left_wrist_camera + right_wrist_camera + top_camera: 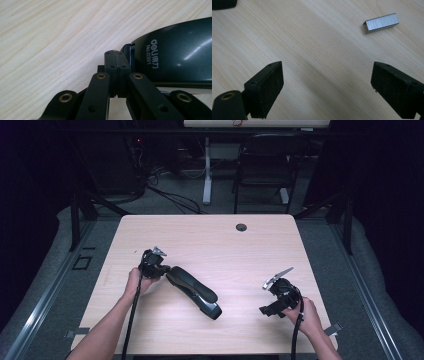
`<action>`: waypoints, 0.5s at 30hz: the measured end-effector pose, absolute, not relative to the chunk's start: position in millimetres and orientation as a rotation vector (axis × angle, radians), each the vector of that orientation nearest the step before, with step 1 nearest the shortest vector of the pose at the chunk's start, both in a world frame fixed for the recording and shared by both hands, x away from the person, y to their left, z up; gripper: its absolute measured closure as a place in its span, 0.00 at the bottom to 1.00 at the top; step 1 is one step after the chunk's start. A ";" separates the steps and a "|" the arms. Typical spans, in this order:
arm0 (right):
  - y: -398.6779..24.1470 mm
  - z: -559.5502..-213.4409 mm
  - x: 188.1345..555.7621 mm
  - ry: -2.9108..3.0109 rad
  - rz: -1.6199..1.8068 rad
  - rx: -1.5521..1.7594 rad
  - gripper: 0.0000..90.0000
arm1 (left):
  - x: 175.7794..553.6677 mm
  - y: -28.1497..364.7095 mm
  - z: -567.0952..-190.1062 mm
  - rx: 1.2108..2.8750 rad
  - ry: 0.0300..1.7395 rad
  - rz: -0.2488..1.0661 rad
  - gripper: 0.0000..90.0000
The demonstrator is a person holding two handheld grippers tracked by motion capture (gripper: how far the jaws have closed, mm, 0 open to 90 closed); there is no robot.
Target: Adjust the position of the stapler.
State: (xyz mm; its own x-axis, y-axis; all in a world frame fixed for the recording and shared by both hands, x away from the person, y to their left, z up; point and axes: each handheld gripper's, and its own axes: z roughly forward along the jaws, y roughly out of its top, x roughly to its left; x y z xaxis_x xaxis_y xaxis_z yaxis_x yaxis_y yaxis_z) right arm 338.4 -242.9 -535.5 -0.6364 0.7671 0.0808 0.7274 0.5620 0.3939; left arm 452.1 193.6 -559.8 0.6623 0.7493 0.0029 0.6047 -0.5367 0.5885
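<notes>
Worktop: pale wood-grain top with a small round cable port near its far edge; it carries everything below.
Stapler: large black desk stapler lying on the worktop left of centre, running diagonally from the left gripper towards the near middle. In the left gripper view its glossy dark top carries white lettering, "deli No.0391".
Left gripper: held in the person's left hand at the stapler's far-left end. In its own view the jaws are pressed together, pad against pad, with nothing between them, and their tips sit right at the stapler's end; whether they touch it I cannot tell.
Right gripper: held in the person's right hand at the right of the worktop, well apart from the stapler. Its jaws are spread wide over bare wood, pinching nothing.
Staple strip: short silvery block of staples lying flat on the worktop, beyond the right gripper's jaws and towards their right side, clear of both pads.
</notes>
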 end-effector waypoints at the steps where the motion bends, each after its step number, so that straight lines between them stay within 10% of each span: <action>1: -242.7 -536.0 338.2 2.684 0.612 1.291 0.12 | 451.5 192.4 -559.3 2.329 1.039 0.347 1.00; 15: -240.4 -534.3 336.8 2.695 0.607 1.276 0.12 | 444.5 178.1 -555.8 2.389 0.926 0.303 1.00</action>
State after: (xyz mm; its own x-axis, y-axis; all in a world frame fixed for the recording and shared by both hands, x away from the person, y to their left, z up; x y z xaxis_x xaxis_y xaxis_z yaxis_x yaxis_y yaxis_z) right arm 336.8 -240.4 -534.3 -0.6443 0.7606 0.0793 0.7212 0.5699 0.3940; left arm 444.5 178.1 -555.8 0.7367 0.6761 0.0099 0.5510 -0.6088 0.5707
